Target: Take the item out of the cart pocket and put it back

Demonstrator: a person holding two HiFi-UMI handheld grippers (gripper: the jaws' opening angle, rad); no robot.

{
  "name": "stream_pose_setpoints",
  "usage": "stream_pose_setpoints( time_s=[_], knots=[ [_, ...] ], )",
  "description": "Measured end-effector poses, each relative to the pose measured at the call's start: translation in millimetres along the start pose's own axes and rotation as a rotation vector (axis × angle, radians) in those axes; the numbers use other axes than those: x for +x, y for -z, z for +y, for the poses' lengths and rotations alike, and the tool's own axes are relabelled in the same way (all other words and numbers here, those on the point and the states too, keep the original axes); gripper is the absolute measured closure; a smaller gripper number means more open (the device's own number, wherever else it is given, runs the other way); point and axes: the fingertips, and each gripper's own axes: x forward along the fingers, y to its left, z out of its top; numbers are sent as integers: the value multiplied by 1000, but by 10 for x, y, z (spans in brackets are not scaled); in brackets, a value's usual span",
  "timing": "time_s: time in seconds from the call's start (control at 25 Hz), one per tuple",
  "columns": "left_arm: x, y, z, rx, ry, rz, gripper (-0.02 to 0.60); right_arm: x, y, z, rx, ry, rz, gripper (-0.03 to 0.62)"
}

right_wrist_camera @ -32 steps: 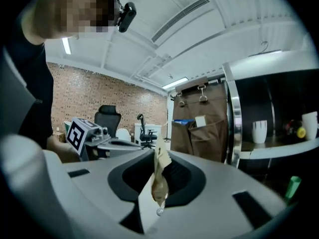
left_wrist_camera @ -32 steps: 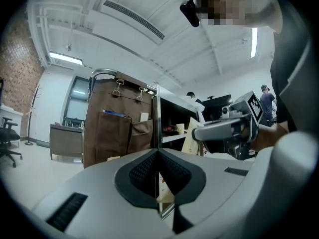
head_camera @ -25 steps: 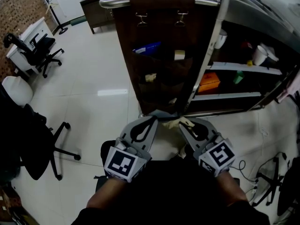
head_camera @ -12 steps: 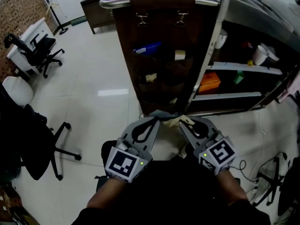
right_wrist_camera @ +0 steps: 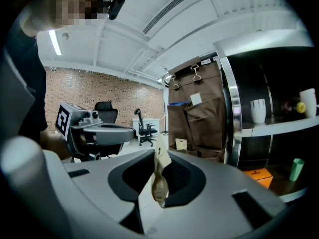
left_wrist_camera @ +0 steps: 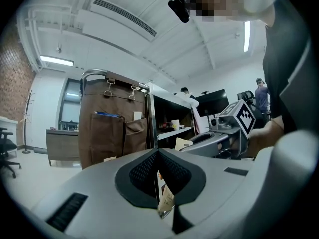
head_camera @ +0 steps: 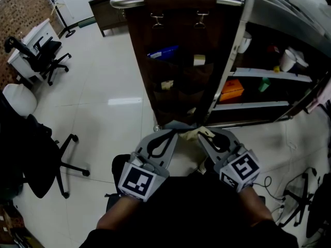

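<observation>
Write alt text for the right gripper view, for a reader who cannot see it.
The right claw pinches a small tan packet upright between its jaws. Beyond it a brown pocket organiser hangs on a cart, with the left claw at the left and a brick wall behind.

Glossy white floor (head_camera: 103, 102), brick wall (right_wrist_camera: 99, 91), black office chairs (head_camera: 44, 56), possibly a dark desk (head_camera: 106, 6)

One left gripper (head_camera: 172, 132), one right gripper (head_camera: 203, 135), one cart (head_camera: 173, 94), two clips (head_camera: 156, 20).
</observation>
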Motion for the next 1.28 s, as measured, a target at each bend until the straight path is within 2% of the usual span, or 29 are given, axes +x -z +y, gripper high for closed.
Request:
stream_pose_setpoints(
  time_s=[1.0,1.28],
  knots=[
    [1,59,65,-12,-14,8,581,15,-2,28,0,-11,0,522],
    [1,69,91,-18,-19,6,581,27,-283,-91,-49,2,-34,522]
  ],
)
